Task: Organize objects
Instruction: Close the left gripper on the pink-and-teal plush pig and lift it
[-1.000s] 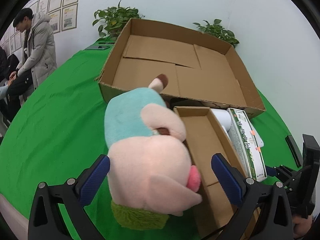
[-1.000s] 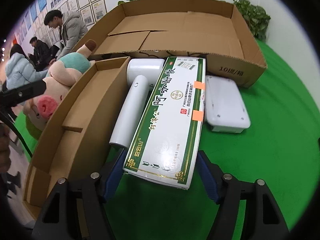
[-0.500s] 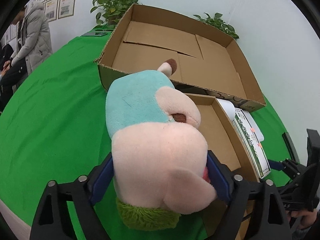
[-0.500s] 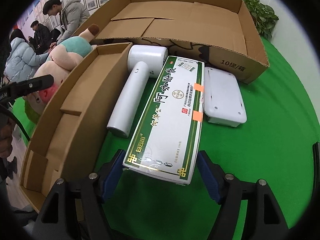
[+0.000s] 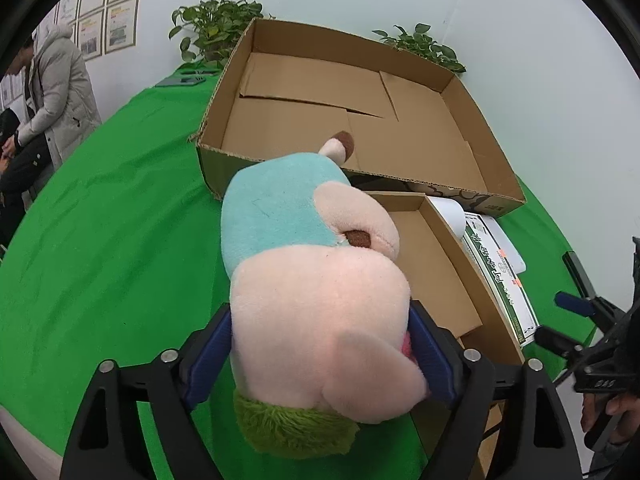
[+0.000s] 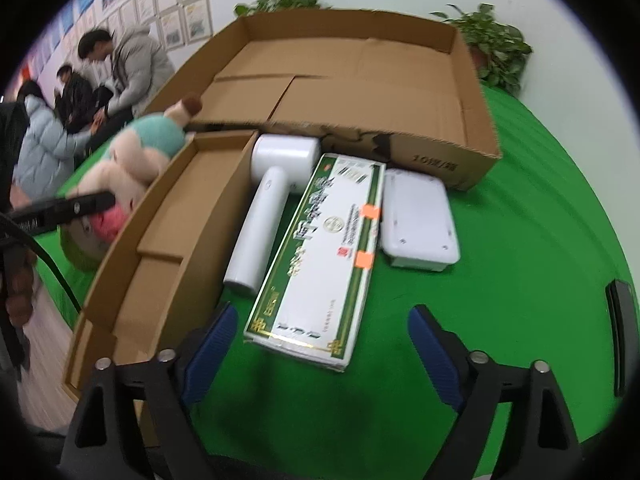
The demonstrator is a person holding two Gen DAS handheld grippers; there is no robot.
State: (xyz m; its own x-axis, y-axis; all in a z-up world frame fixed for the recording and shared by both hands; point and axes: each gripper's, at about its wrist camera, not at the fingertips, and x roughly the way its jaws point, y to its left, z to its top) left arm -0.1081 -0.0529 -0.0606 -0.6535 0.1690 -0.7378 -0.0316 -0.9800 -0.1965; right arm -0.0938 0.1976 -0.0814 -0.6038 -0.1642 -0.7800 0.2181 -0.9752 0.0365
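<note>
My left gripper (image 5: 320,356) is shut on a pink and teal plush toy (image 5: 304,264), its blue pads pressed into the toy's pink head. The toy also shows in the right wrist view (image 6: 132,160), left of a narrow cardboard box (image 6: 168,248). My right gripper (image 6: 320,352) is open and empty, just behind the near end of a green and white carton (image 6: 320,256). A white hair dryer (image 6: 268,208) lies between carton and narrow box. A white flat case (image 6: 418,220) lies right of the carton. A large open cardboard box (image 5: 360,112) stands behind.
Green cloth (image 6: 520,240) covers the table. Potted plants (image 5: 212,28) stand at the back by the wall. People (image 6: 120,68) sit to the left of the table. A dark flat object (image 6: 620,320) lies at the right edge.
My left gripper has closed onto the plush toy's head. My right gripper has drawn back from the carton, so its near end now lies ahead of the fingers.
</note>
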